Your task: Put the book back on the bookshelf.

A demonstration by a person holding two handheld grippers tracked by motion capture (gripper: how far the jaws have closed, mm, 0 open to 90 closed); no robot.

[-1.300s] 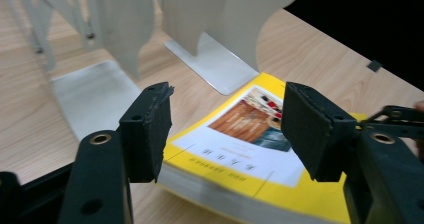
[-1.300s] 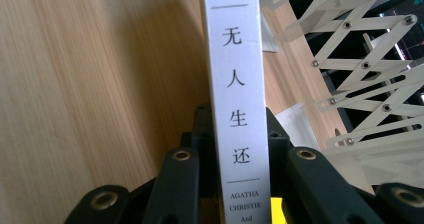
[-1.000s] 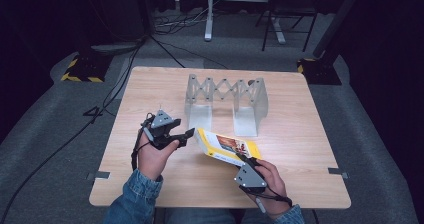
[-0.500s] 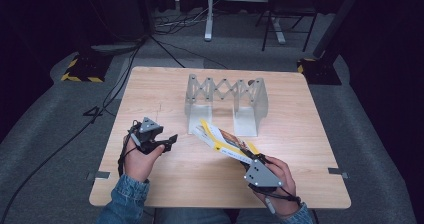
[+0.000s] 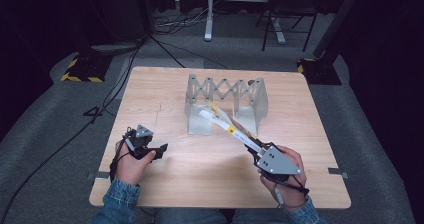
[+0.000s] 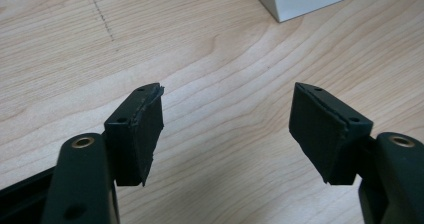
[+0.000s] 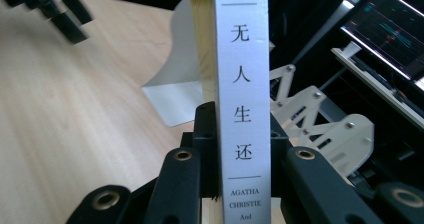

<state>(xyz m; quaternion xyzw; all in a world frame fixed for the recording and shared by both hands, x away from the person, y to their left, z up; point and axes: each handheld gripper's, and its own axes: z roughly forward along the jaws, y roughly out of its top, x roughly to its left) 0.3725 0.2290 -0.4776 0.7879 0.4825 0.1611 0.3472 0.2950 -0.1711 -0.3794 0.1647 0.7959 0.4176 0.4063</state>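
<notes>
We count one book [image 5: 227, 128], one grey folding rack [image 5: 226, 102] and two grippers, the left gripper [image 5: 156, 151] and the right gripper [image 5: 256, 149]. We also see two hands on one wooden table [image 5: 150, 89].

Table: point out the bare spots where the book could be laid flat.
Bare wood runs left of the metal rack out to the table edge, and along the near edge between the left gripper and right gripper. It is crowded at the rack, where the book points.
</notes>
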